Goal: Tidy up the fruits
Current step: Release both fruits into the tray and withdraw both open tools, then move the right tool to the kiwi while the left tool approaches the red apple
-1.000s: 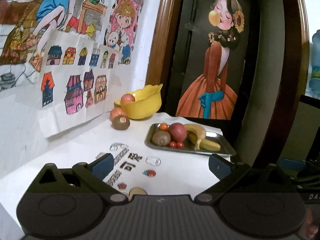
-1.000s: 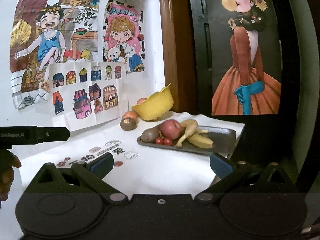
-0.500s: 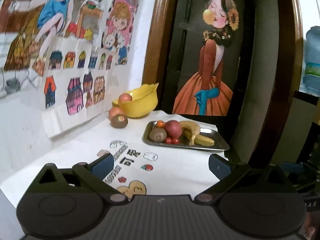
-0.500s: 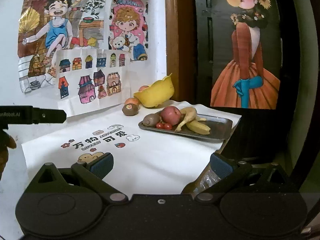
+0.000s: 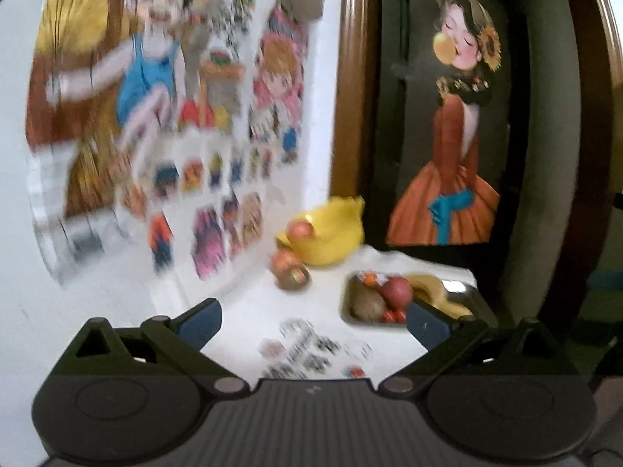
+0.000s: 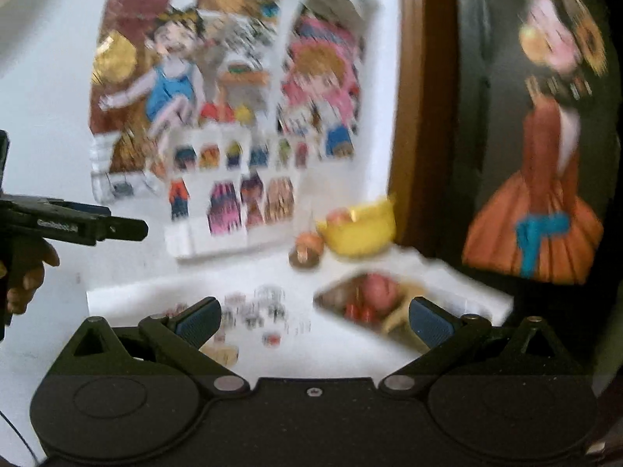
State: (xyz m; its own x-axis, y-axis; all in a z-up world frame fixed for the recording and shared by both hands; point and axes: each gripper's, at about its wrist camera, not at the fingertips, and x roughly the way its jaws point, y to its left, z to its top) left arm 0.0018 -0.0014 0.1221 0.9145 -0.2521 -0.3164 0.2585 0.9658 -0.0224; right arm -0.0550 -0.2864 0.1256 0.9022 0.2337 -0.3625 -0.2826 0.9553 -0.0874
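We see the fruit in two groups at the far end of the white table (image 5: 241, 311): a metal tray (image 5: 463, 295) carrying a red apple (image 5: 397, 290), a brown kiwi (image 5: 368, 303), a banana (image 5: 432, 286) and small red tomatoes (image 5: 391, 315), and, behind it near the wall, a yellow bowl (image 5: 331, 233) with one reddish fruit (image 5: 299, 229) inside. Just in front of the bowl on the table sit a peach-coloured fruit (image 5: 282, 260) and a second kiwi (image 5: 296, 276), touching each other. Both views are smeared, so we cannot make out the tomatoes' number or the print on the tablecloth. Our left gripper (image 5: 313, 317) and right gripper (image 6: 313, 317) are both spread wide and empty, well short of the fruit. Children's drawings (image 5: 175, 124) cover the wall, and a painted girl in an orange dress (image 5: 451, 155) hangs on the dark door. In the right wrist view our hand (image 6: 27, 276) grips the left tool at the frame's left edge.
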